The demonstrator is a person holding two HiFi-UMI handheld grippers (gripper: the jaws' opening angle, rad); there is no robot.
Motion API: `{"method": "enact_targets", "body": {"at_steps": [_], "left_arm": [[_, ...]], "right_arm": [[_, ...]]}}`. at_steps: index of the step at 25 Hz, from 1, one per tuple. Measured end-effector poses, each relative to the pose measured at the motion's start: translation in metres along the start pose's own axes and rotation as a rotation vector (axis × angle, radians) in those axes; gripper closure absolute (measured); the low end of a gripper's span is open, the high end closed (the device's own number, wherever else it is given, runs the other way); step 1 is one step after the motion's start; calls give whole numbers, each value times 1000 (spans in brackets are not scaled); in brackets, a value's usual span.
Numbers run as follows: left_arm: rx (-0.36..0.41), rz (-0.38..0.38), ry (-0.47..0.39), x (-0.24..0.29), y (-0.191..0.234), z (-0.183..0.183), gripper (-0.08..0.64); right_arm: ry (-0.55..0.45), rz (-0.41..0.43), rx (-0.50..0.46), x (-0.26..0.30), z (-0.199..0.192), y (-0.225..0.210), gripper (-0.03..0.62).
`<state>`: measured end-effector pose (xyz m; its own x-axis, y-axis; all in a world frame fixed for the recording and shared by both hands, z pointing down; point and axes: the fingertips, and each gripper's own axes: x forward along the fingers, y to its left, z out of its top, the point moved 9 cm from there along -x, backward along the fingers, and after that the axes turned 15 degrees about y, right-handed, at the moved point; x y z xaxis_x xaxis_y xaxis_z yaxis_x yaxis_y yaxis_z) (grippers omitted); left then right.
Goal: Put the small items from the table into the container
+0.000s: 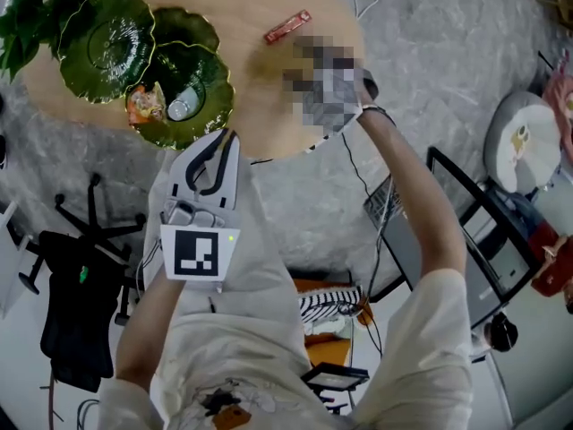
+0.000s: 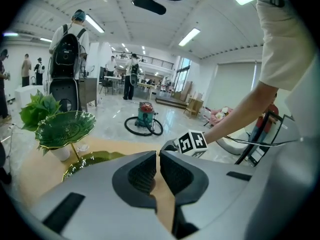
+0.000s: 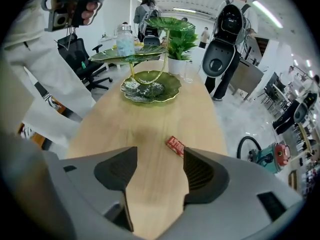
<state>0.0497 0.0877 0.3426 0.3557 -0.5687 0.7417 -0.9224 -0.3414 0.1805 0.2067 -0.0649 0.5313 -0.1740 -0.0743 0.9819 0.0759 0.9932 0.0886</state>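
Up top in the head view, a wooden table [image 1: 260, 106] is filling the upper middle of the frame, and a green leaf-shaped tiered tray [image 1: 107, 38] is sitting at its upper left. A red packet [image 1: 287, 27] is lying on the bare wood near the top centre, well apart from the tray. The left gripper [image 1: 226, 140] is hanging just below the tray's lowest dish, centre-left. The person's right arm [image 1: 421, 204] is reaching up toward the table's right edge.

Over in the left gripper view, the left gripper [image 2: 158, 159] is keeping its jaws together with nothing between them, just tabletop showing behind. One tray dish [image 2: 65, 129] is showing at mid left, and a vacuum cleaner [image 2: 145, 119] is sitting on the floor past the table, around centre.

Down in the right gripper view, the right gripper [image 3: 160, 154] is holding its jaws wide apart, with only wood between them. The red packet [image 3: 175, 145] is lying just beside the tip of the right-hand jaw, slightly right of centre, and I can't tell if it's touching. The tray [image 3: 150, 86] is standing farther up the table at upper centre, carrying a jar [image 3: 125, 41] on one dish.
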Motion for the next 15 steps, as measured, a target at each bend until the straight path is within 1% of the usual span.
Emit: {"method": "enact_targets", "body": {"at_steps": [3, 5, 6, 9, 11, 15], "left_arm": [[-59, 24, -2, 10, 3, -5, 549], [-101, 33, -4, 16, 4, -6, 549], [-97, 33, -7, 19, 5, -5, 549], [-29, 20, -1, 26, 4, -5, 549], [-33, 13, -3, 29, 2, -3, 549], [-10, 16, -20, 31, 7, 6, 549]], "right_arm": [[9, 23, -14, 14, 1, -6, 319], [15, 24, -33, 22, 1, -11, 319], [18, 14, -50, 25, 3, -14, 319], [42, -13, -116, 35, 5, -17, 319], [59, -8, -155, 40, 5, -16, 319], [88, -8, -232, 51, 10, -25, 319]]}}
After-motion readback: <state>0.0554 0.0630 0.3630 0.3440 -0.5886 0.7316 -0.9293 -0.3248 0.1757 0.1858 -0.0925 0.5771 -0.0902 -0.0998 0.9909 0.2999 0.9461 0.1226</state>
